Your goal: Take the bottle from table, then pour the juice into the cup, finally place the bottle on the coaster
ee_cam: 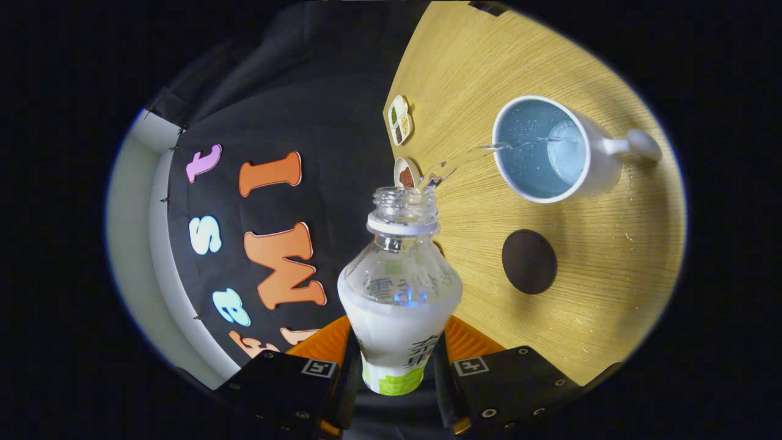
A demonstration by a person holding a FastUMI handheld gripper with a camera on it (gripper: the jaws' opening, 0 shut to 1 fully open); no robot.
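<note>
wooden desk [611, 256] carries everything. clear plastic bottle [400, 293], uncapped, is tipped toward the white mug [544, 150], a thin stream arcing from its mouth into the mug, which is partly filled. claw [400, 357] is closed on the bottle's labelled body, one finger each side. dark round coaster [529, 261] lies just beside the mug, nearer the claw. two small picture tiles [401, 143] sit at the desk edge. step in hand: pouring. next calls for righting the bottle, then setting it down on the coaster.
</note>
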